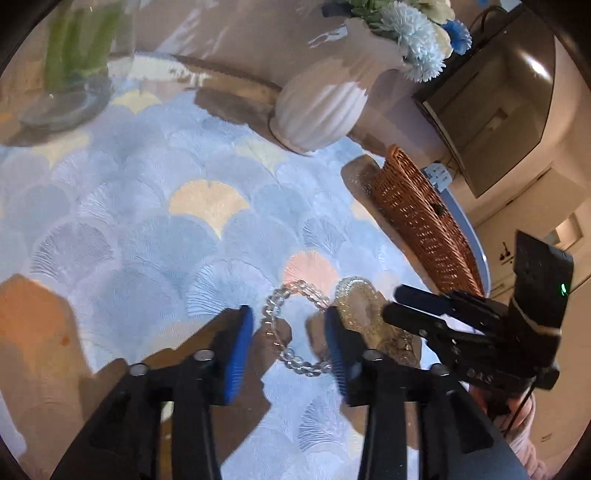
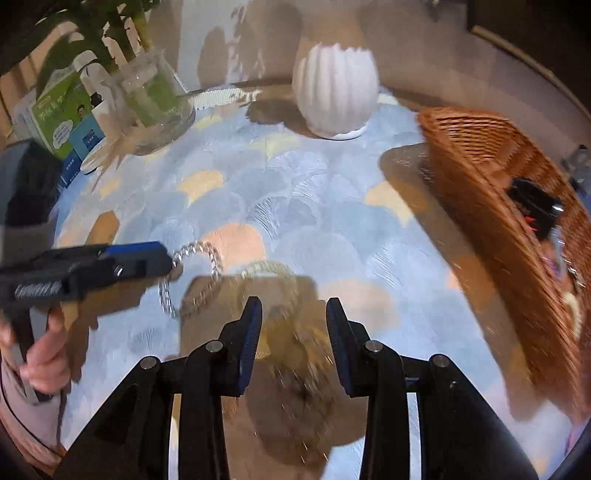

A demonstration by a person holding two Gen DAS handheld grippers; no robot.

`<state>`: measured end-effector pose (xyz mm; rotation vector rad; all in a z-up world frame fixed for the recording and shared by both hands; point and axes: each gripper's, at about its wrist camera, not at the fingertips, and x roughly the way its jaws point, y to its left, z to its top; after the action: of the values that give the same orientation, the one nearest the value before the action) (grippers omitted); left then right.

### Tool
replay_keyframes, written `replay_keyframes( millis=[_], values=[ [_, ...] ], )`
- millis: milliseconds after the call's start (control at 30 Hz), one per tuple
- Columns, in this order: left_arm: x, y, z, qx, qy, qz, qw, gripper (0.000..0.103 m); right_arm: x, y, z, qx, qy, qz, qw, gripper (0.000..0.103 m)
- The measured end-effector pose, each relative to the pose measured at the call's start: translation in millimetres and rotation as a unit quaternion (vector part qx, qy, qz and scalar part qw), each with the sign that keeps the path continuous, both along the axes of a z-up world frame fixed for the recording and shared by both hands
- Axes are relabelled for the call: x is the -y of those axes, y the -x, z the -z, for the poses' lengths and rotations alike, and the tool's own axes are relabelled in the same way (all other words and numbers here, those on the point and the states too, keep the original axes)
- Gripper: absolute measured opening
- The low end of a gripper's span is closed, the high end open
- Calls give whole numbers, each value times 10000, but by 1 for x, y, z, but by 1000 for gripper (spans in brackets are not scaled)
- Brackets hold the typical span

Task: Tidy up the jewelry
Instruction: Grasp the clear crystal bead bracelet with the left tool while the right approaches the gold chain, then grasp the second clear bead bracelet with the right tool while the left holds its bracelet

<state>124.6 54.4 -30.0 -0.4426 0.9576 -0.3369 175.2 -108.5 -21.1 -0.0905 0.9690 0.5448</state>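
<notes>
Where the scallop-patterned blue mat (image 1: 155, 206) covers the table, 2 pieces of jewelry lying flat, touching each other. Clear bead bracelet (image 1: 282, 306): round glassy beads strung in a loop, resting on the mat between the blue pads of the left gripper (image 1: 291, 332); jaws parted, pads (image 1: 240, 343) not pressing the beads as far as can be told. Gold coiled hair tie (image 1: 360, 306): translucent yellowish spiral ring, just beside the bracelet on the basket side, blurred in the right wrist view.

Right gripper (image 2: 293, 325): jaws partly parted, hovering over the gold ring; nothing seen clamped between the pads, though blur prevents a firm call on contact. Seen from the left wrist view as black fingers (image 1: 417, 299) close to the ring.

Containers, relative to the bracelet:
- Wicker basket (image 2: 491, 206), beyond the gold ring at the mat's edge; holds a black object (image 2: 533, 206) and small items too blurred to identify.
- White ribbed vase (image 1: 321, 107), far side of the mat, with pale blue and white flowers (image 1: 417, 33).
- Glass vase (image 2: 155, 99), far opposite corner, green stems inside.

Person's hand (image 2: 44, 354) gripping the left gripper's handle.
</notes>
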Motion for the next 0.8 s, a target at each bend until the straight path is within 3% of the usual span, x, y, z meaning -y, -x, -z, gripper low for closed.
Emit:
replay_keyframes(
  millis=[100, 267, 333, 500, 567, 633, 700, 800],
  values=[
    [6, 2, -3, 135, -498, -102, 9986, 45, -8, -7, 3, 95, -80, 7, 9999, 39],
    [36, 4, -4, 370, -1572, -51, 9869, 45, -30, -2, 12, 580, 515, -42, 9970, 35],
    [45, 3, -4, 425, -1891, -11, 9810, 45, -34, 3, 12, 755, 534, -119, 9956, 10],
    [39, 5, -4, 420, -1803, -11, 9827, 45, -21, -3, 12, 870, 623, 294, 9938, 9],
    [36, 11, -11, 583, -1704, -23, 9837, 45, -4, -8, 8, 792, 300, 473, 9953, 9],
    [39, 20, -21, 872, -1530, 217, 9841, 45, 12, -14, 4, 703, -163, 545, 9959, 9],
    [51, 24, -22, 921, -1374, 751, 9834, 45, 24, -18, 3, 633, -357, 695, 9949, 9],
    [70, 23, -8, 702, -1805, 1028, 9757, 45, 33, -18, 2, 581, -393, 811, 9942, 9]
  ],
)
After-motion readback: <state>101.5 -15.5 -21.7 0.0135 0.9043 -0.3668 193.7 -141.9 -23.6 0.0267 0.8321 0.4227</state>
